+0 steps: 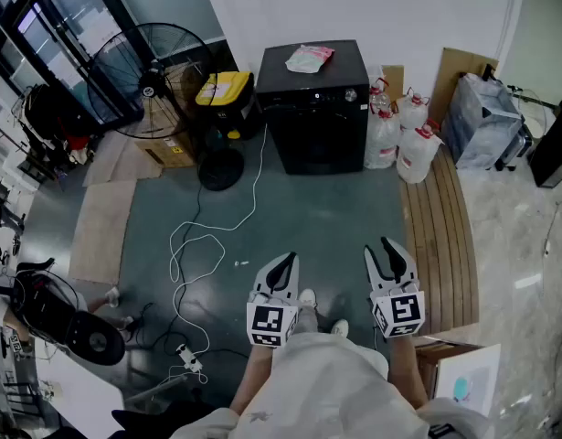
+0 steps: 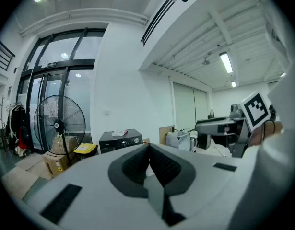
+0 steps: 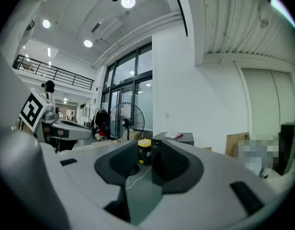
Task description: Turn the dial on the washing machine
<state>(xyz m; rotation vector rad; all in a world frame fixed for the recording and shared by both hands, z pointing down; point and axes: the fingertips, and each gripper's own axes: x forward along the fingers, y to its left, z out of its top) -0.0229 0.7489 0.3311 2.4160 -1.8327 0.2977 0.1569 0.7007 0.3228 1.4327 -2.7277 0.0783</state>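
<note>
Washing machine [image 1: 317,117] far across open floor [image 1: 326,213]; left tongs [image 1: 282,263] closed, right tongs [image 1: 385,252] slightly apart, empty.

At twelve o'clock the washing machine [image 1: 317,126] bears a dial [image 1: 351,95] too small to read. The bottom edge crops the person [image 1: 326,391].

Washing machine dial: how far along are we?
Done: nothing yet. The washing machine stands against the far wall, across the floor from the person, its dial untouched.
In hand: nothing. The left gripper has its jaws together. The right gripper has its jaws slightly apart. Both are empty and far from the machine.
Left: walk up, grip the dial, turn it.
</note>
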